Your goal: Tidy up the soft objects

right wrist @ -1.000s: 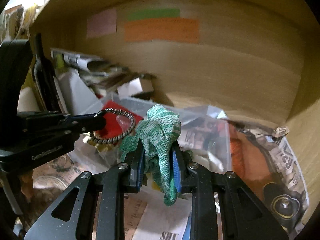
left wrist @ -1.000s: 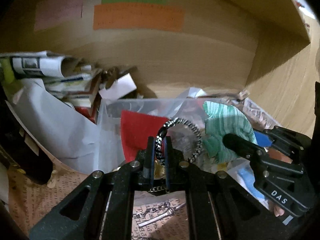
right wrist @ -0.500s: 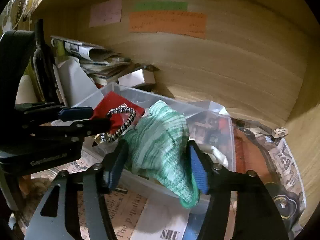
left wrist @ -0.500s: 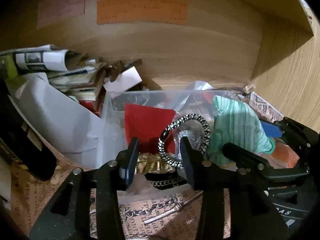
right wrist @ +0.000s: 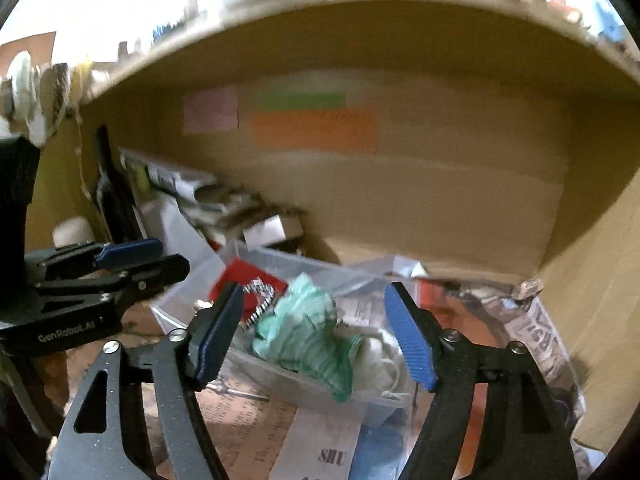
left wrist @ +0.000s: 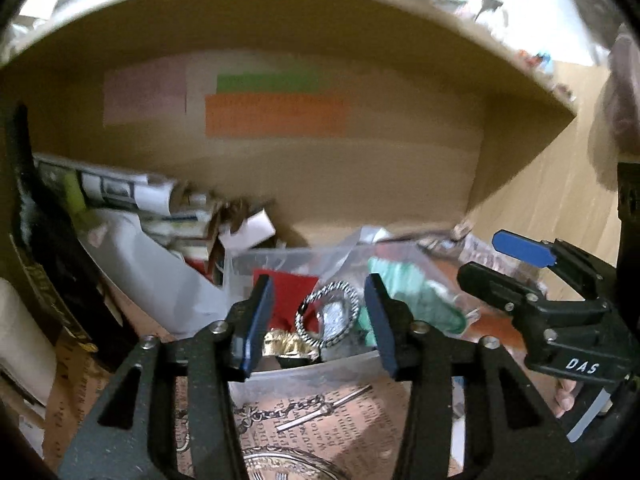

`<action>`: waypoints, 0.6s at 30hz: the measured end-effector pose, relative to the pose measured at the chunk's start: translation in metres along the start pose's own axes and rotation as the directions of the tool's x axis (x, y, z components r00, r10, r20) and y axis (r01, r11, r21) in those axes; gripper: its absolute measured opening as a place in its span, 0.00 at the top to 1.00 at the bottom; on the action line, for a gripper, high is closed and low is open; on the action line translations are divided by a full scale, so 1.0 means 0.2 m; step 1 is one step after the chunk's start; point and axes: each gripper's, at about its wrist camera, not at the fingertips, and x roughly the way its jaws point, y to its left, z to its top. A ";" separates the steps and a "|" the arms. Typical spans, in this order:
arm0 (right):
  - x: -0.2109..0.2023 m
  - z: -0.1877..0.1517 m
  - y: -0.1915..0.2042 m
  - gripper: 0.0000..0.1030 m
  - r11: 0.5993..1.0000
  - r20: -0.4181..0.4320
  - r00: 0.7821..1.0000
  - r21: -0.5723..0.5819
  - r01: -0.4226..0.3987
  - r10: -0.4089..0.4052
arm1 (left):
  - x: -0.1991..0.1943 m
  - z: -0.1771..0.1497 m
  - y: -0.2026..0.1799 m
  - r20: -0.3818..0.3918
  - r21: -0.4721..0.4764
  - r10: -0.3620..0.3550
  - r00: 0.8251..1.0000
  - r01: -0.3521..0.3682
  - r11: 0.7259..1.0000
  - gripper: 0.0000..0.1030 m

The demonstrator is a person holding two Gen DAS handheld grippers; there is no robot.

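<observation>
One braided ring (left wrist: pixel 328 314), one green cloth (right wrist: pixel 306 330), both lying in one clear plastic bin (right wrist: pixel 280 368), ring left of cloth. Left gripper (left wrist: pixel 318 322): jaws spread, empty, level before the bin. Right gripper (right wrist: pixel 316 334): jaws spread, empty, flanking the cloth. Surroundings: paper stack (left wrist: pixel 132 200) at left; three coloured notes on the back wall (left wrist: pixel 276 114); printed paper underneath.
</observation>
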 end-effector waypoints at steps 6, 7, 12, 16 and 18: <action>-0.20 0.05 0.04 0.21 1.000 0.103 0.995 0.005 -0.004 0.004 | -0.19 0.03 -0.04 0.091 0.011 -0.005 0.996 0.004 1.000 0.39; -0.22 0.05 0.04 0.20 1.000 0.113 0.994 0.007 -0.006 0.005 | -0.22 0.03 -0.05 0.105 0.013 -0.005 0.994 0.004 1.000 0.37; -0.32 0.05 0.06 0.16 1.000 0.152 0.988 0.013 -0.011 0.009 | -0.36 0.02 -0.09 0.160 0.024 -0.004 0.987 0.001 1.000 0.26; -0.37 0.05 0.07 0.09 1.000 0.173 0.985 0.017 -0.013 0.010 | -0.43 0.01 -0.11 0.188 0.030 -0.002 0.982 -0.003 1.000 0.16; -0.40 0.04 0.08 0.03 1.000 0.183 0.983 0.018 -0.009 0.006 | -0.45 0.01 -0.12 0.199 0.031 0.002 0.980 -0.009 0.999 0.12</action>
